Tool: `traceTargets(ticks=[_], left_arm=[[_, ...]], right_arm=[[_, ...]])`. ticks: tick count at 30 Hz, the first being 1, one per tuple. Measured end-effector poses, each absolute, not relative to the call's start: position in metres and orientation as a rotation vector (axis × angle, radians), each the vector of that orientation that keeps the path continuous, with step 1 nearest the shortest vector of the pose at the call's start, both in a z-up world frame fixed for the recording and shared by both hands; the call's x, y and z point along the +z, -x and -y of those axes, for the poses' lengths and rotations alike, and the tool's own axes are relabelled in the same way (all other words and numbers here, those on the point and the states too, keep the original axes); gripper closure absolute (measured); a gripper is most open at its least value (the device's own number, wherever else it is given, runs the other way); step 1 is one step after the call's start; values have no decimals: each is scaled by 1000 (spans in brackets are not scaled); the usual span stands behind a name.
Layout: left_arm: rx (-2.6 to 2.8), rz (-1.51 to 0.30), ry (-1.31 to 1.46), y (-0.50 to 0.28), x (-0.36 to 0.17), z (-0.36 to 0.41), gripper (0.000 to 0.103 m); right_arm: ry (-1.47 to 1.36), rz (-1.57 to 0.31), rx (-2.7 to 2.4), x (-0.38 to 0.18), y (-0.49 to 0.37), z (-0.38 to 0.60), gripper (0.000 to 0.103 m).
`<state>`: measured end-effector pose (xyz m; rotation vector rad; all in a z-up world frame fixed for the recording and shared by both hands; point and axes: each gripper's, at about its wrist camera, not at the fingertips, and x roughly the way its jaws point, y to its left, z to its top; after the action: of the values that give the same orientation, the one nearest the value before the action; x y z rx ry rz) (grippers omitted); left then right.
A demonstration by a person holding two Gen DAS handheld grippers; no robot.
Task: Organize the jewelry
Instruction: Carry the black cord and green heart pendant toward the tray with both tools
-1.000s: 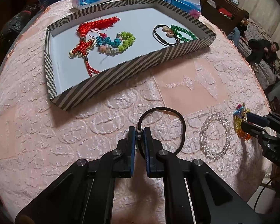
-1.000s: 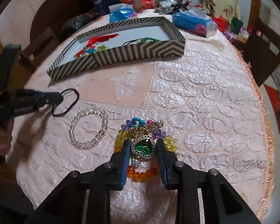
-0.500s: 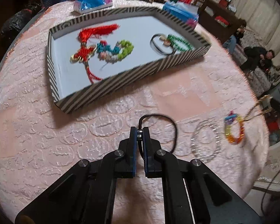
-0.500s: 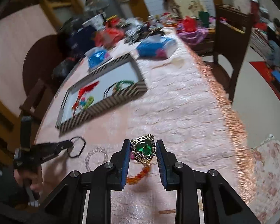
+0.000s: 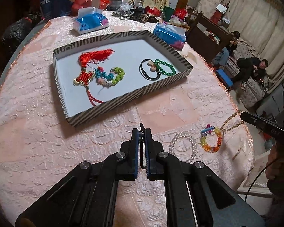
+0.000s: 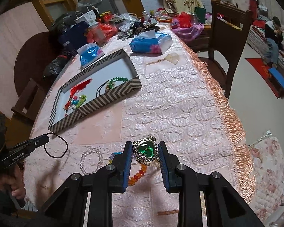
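With the left gripper (image 5: 142, 132) pinching the hair tie (image 6: 55, 145) and the right gripper (image 6: 145, 151) clamping the pendant (image 6: 145, 150), the dangling chain (image 5: 230, 120) could snag the beaded bracelet (image 5: 211, 139).

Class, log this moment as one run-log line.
left gripper: shut on black hair tie | right gripper: shut on green pendant | striped tray: not reached

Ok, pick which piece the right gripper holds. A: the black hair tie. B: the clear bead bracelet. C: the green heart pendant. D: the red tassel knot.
C: the right gripper is shut on the green heart pendant, which sits between its fingers above the tablecloth, while the clear bead bracelet lies on the cloth.
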<state>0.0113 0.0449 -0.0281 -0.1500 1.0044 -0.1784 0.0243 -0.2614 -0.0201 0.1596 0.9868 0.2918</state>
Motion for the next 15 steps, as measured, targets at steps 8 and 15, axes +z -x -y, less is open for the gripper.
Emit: traceTargets(ticks=[8,15], left_arm=[[-158,-989,147,-11,-11,-48,99],[-116,-994,151,-15,0,-51,99]], right_arm=[[-145,-973,305,-13,-25,258,77],[-128,-965,321,-7,-28,252,77]])
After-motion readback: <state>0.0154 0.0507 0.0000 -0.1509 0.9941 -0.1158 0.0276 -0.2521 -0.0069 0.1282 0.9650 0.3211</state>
